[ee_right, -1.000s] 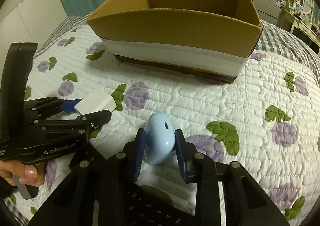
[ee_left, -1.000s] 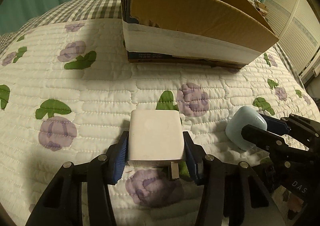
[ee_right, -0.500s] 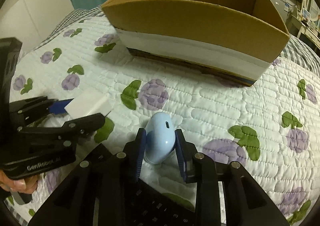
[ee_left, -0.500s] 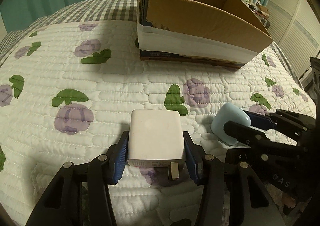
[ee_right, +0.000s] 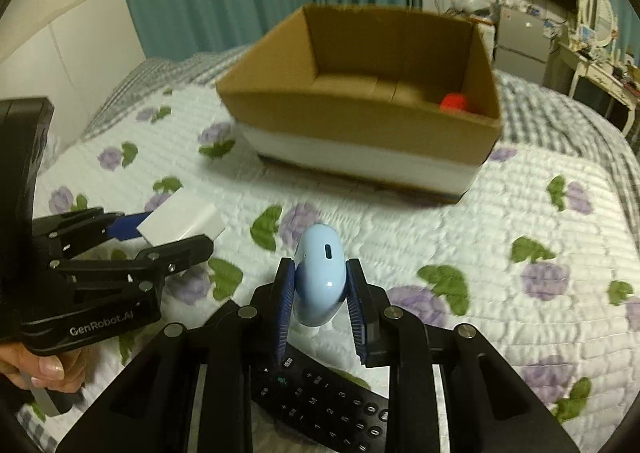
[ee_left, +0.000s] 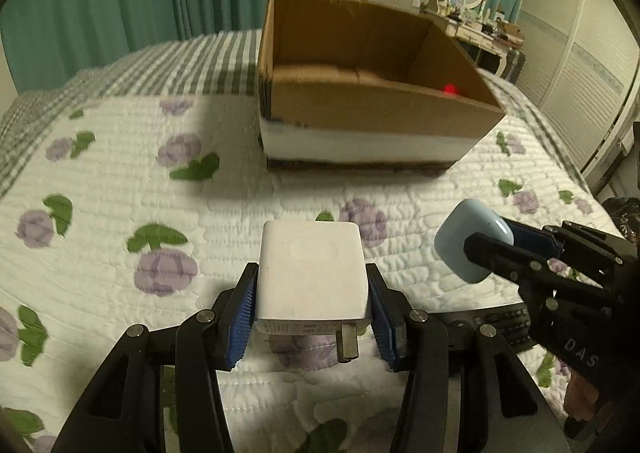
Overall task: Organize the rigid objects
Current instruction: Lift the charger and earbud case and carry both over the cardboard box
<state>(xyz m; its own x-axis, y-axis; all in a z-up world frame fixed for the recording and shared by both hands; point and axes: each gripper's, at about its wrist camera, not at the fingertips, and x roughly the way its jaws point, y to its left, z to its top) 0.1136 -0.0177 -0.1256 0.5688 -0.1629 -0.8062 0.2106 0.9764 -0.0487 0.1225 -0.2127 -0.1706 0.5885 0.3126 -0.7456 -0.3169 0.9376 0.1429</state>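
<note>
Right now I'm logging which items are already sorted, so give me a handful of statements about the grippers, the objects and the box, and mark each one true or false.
1. The left gripper is shut on the white charger. True.
2. The right gripper holds the black remote. False: it is shut on the pale blue case; the remote control lies on the quilt below it.
3. The cardboard box is closed. False: its top is open.
4. A red object lies inside the box. True.
5. The charger is already inside the box. False: it is in the left gripper, short of the box.
</note>
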